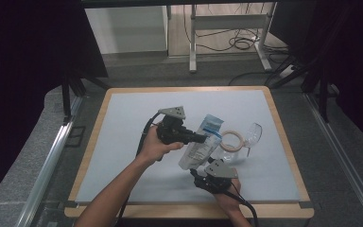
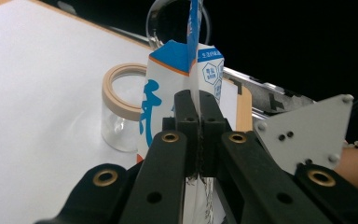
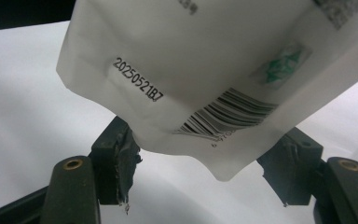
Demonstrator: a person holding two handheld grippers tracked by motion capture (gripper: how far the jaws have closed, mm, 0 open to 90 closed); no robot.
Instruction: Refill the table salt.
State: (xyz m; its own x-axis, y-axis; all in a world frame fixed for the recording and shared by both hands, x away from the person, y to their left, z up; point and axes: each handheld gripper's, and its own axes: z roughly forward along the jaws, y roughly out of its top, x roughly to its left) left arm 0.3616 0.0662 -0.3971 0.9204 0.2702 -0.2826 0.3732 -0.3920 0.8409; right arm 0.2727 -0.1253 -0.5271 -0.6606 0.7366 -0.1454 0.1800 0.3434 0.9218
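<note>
— Black fingers point(image 2: 197, 122) of the left gripper pinch the pouch point(image 1: 202, 142) mid-tabletop; the right gripper point(image 3: 209, 175) gapes around its bottom corner.
— Slack bag (barely pinched) could slip, toppling the jar point(image 1: 230, 145).

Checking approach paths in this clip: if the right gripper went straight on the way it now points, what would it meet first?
Most likely the bottom edge of the white pouch, which hangs just ahead of the right gripper and between its open jaws. The left gripper pinches the pouch's upper part. Depth is hard to judge.

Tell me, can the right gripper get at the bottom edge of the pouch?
Probably yes: the pouch hangs with its bottom edge between the right gripper's open jaws, nothing blocking, while the left gripper pinches it.
</note>
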